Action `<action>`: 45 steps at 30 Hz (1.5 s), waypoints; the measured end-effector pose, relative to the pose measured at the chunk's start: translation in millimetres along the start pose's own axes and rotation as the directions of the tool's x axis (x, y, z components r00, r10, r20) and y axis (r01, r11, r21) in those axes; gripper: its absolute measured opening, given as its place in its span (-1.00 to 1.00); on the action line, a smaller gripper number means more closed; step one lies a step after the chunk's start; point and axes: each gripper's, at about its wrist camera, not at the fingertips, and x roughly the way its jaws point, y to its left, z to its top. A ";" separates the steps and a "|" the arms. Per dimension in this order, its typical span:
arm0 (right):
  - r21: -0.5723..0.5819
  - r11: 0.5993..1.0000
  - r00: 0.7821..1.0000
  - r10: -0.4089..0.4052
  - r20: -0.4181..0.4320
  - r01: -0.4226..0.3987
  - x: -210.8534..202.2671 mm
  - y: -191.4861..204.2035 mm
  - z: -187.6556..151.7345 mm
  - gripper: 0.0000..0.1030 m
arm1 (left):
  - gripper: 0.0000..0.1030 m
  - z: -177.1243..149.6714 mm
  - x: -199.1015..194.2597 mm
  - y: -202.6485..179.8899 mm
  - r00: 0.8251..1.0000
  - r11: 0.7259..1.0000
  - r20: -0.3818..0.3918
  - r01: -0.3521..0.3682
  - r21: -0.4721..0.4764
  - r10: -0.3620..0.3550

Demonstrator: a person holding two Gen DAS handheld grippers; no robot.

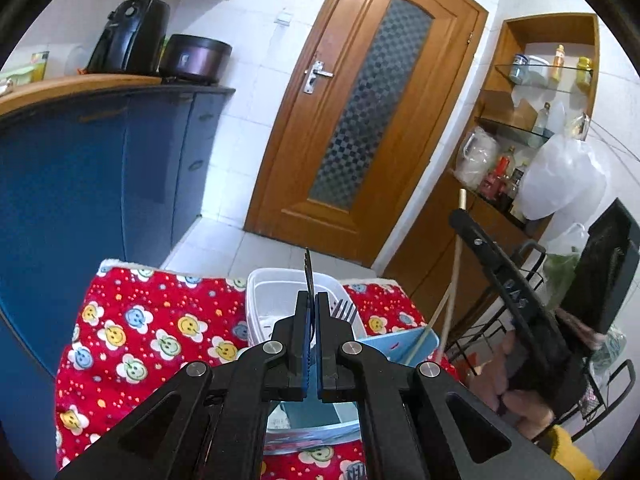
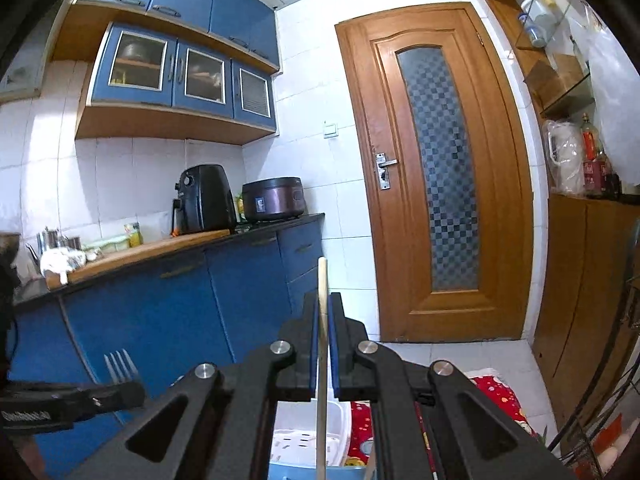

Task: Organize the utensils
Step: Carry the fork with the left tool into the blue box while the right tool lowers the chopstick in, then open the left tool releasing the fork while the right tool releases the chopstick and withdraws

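Both wrist views face wooden door (image 1: 360, 112)

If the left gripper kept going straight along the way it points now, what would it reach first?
Most likely the white basket, which sits just beyond the left gripper and the fork it holds; depth is hard to judge in a fisheye view.

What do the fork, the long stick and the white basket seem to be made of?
Fork: probably steel; grey, shiny tines.
Stick: looks like wood or bamboo; pale tan, matte, maybe a chopstick.
Basket: likely plastic; white, slightly translucent, with slotted walls.
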 end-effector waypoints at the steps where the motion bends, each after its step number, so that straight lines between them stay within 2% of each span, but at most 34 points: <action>1: -0.010 1.000 1.000 -0.008 0.000 0.008 0.8 0.3 -3.1 -0.88 | -0.98 -1.3 1.5 -0.1 1.000 1.000 -0.001 -0.001 0.004 0.001; 14: -0.054 0.998 0.998 -0.035 0.055 0.038 6.2 6.5 3.8 -0.88 | -0.98 -7.0 14.2 3.0 1.000 1.000 -0.014 0.008 -0.002 -0.008; 20: -0.021 1.000 1.000 -0.013 0.000 0.013 6.2 1.7 -11.5 -0.88 | -0.98 -7.5 14.1 -2.2 1.000 0.999 -0.022 0.014 0.029 -0.013; 25: 0.009 0.999 0.998 0.043 -0.054 -0.042 0.7 -4.1 -16.2 -0.87 | -0.97 -10.1 13.6 -8.6 0.999 0.999 -0.033 0.017 0.051 -0.015; 27: 0.011 0.998 0.996 0.058 -0.064 -0.057 -2.7 -4.6 -17.0 -0.84 | -0.94 -11.0 13.1 -11.1 0.999 0.999 -0.042 0.014 0.053 -0.012; 31: 0.042 0.993 0.991 0.111 -0.077 -0.108 -12.2 -7.1 -12.5 -0.42 | -0.83 -12.8 11.6 -16.3 0.998 0.999 -0.059 0.003 0.055 0.000; 36: 0.058 0.991 0.990 0.125 -0.071 -0.121 -26.7 -7.1 -4.4 -0.40 | -0.67 -13.7 5.0 -20.8 0.998 0.999 -0.064 -0.002 0.054 0.005; 41: 0.105 0.986 0.984 0.142 -0.110 -0.131 -42.0 -14.3 2.2 -0.38 | -0.43 -13.8 -12.5 -27.8 0.999 0.998 -0.039 0.006 0.062 -0.004; 45: 0.115 0.986 0.981 0.139 -0.133 -0.124 -58.0 -20.0 1.9 -0.38 | -0.38 -15.9 -25.9 -33.1 1.000 0.997 -0.025 0.003 0.071 -0.001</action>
